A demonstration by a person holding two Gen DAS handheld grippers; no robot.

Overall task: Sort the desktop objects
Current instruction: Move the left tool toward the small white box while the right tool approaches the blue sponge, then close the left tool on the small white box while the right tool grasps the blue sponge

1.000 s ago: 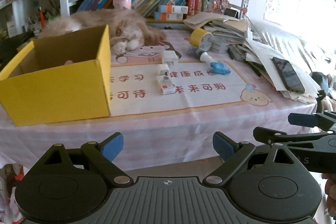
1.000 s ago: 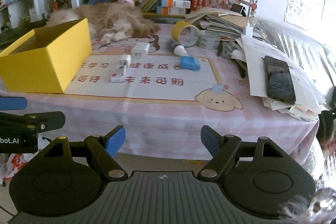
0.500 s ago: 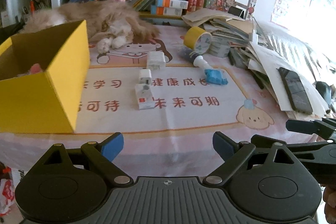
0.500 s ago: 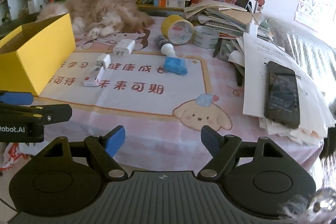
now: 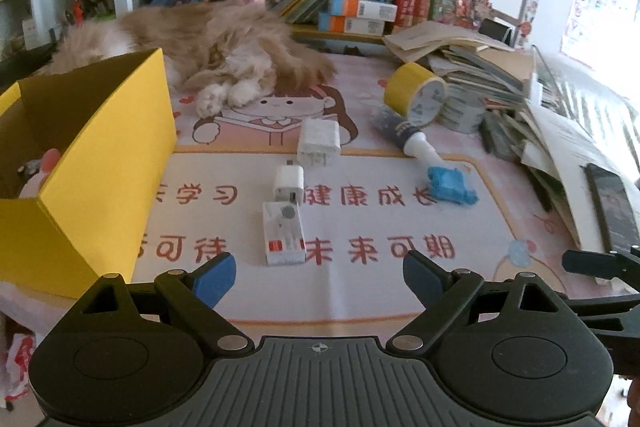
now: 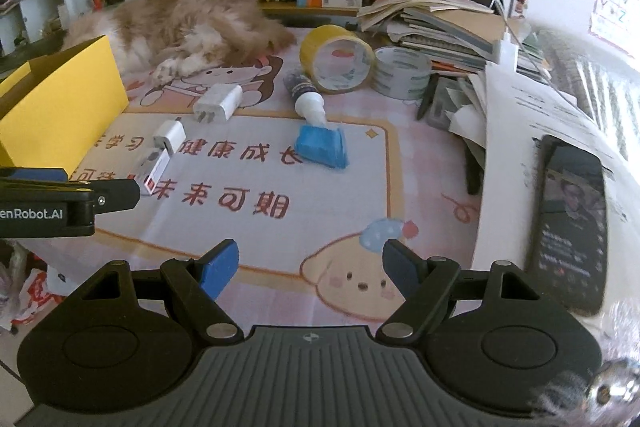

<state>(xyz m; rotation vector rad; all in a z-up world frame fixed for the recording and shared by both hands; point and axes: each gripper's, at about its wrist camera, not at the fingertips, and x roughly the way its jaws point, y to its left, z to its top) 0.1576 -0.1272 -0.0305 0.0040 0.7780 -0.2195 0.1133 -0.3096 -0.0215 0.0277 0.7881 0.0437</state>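
Both grippers, left (image 5: 318,277) and right (image 6: 310,267), hang wide and empty at the desk's (image 5: 360,303) near edge; best to centre on the white box (image 5: 283,233) before closing.

left gripper (image 5: 318,277): jaws standing wide apart, holding nothing | right gripper (image 6: 311,269): jaws standing apart, holding nothing, pointing down

- Matt yellow cardboard box (image 5: 108,163), smooth-sided.
- Glossy white plastic charger block (image 5: 319,143) (faintly scuffed).
- Smooth printed pink desk mat (image 6: 280,187).
- Shiny yellow tape roll (image 6: 334,61).
- Glossy black phone (image 6: 570,219).
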